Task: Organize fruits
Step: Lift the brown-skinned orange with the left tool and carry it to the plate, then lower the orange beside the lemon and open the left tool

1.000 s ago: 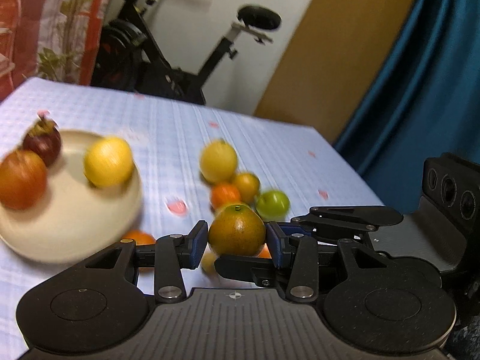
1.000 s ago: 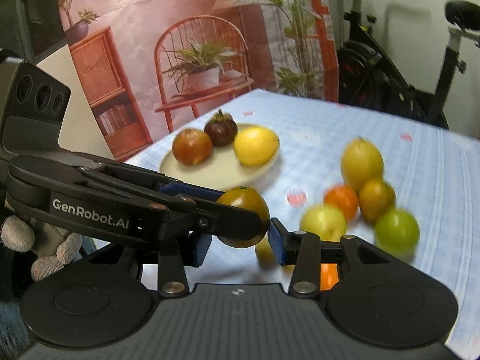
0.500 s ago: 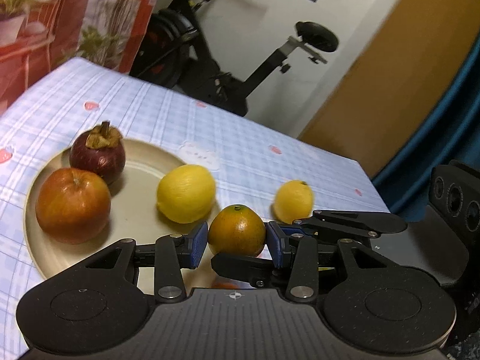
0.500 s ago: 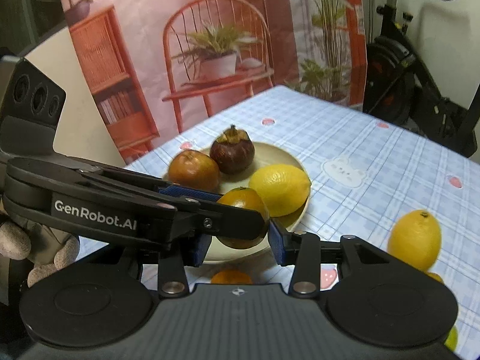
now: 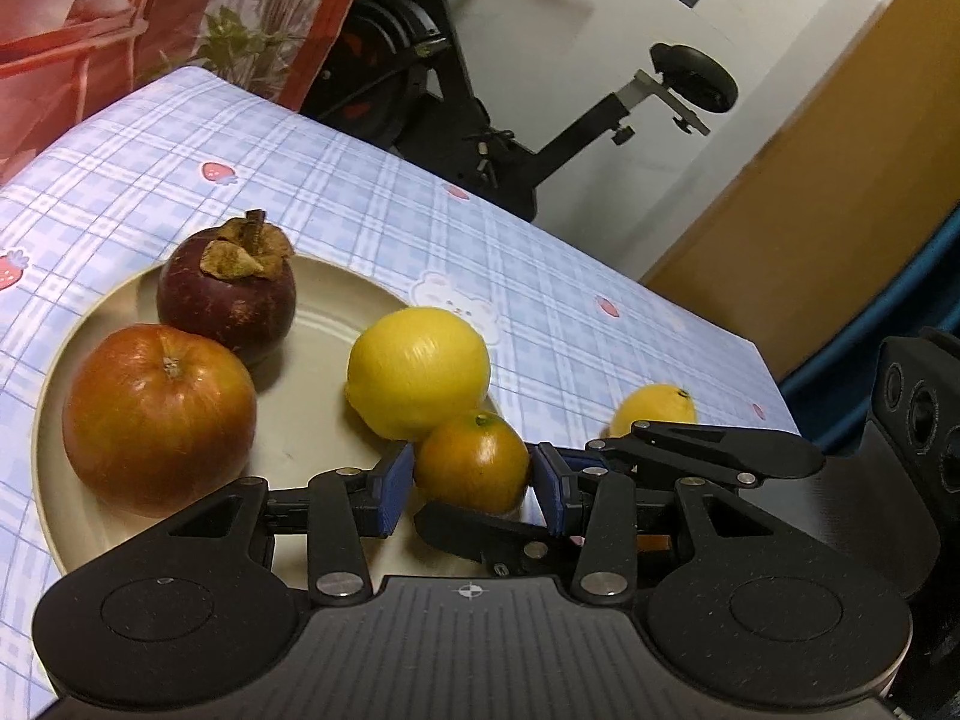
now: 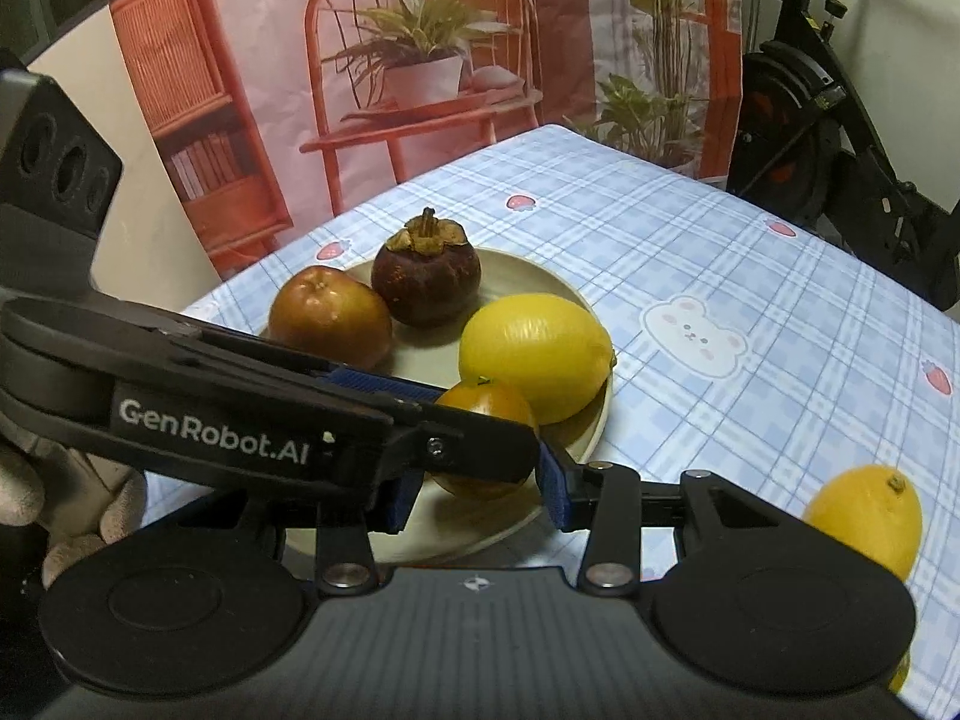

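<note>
Both tongs (image 5: 472, 483) nearer plate (image 5: 60, 516), orange (image 5: 471, 461) clamped; "GenRobot.AI" lettering (image 6: 213, 431).

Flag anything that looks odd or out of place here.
One small orange is clamped by both the left gripper and the right gripper at once, jaws crossing over the plate. A lemon lies alone on the tablecloth.

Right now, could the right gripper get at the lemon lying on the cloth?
Probably not yet: both the right gripper and left gripper are clamped on one orange. The lemon itself lies unobstructed.
</note>
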`<state>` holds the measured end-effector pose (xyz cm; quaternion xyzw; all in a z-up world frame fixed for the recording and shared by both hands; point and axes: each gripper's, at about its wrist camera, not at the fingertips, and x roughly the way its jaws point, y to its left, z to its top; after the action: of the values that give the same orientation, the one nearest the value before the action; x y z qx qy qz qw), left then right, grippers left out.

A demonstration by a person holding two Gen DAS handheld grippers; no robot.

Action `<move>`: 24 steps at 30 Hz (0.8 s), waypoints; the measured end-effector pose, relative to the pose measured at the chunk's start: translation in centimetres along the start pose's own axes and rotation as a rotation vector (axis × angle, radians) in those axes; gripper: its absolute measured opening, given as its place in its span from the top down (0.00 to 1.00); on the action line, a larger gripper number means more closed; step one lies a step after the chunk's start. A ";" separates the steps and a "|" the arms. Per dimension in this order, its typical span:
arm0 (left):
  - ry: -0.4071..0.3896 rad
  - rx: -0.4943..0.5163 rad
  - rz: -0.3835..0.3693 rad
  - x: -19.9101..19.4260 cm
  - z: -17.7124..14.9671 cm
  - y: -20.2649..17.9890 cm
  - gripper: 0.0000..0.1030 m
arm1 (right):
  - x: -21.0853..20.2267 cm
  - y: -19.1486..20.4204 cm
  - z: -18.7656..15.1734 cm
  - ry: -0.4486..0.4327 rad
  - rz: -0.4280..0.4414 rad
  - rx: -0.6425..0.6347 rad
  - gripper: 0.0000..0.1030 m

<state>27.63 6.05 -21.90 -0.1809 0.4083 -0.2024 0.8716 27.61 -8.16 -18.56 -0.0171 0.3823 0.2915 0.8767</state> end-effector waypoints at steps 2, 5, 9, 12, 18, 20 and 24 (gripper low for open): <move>-0.004 -0.011 0.000 -0.2 0.1 0.4 0.56 | 0.5 0.0 0.2 0.007 -0.012 -0.010 0.58; -0.013 -0.022 -0.003 -0.5 0.2 0.8 0.55 | 1.2 0.1 0.6 0.017 -0.030 -0.033 0.58; -0.020 -0.022 0.008 -0.8 0.2 1.1 0.54 | 2.1 0.1 1.0 0.026 -0.055 -0.067 0.58; -0.027 -0.029 0.011 -1.0 0.2 1.3 0.54 | 2.7 0.2 1.1 0.029 -0.074 -0.098 0.58; -0.027 -0.020 0.017 -1.4 0.1 1.3 0.53 | 3.0 0.5 1.2 0.020 -0.116 -0.161 0.58; -0.031 -0.021 0.020 -1.5 0.0 1.2 0.51 | 3.0 0.6 1.2 0.016 -0.129 -0.184 0.58; -0.053 -0.026 0.028 -1.9 0.2 1.0 0.50 | 2.7 0.7 1.2 -0.015 -0.157 -0.215 0.56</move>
<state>26.91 7.89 -21.09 -0.1917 0.3900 -0.1799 0.8825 29.49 -5.91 -19.39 -0.1385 0.3398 0.2613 0.8928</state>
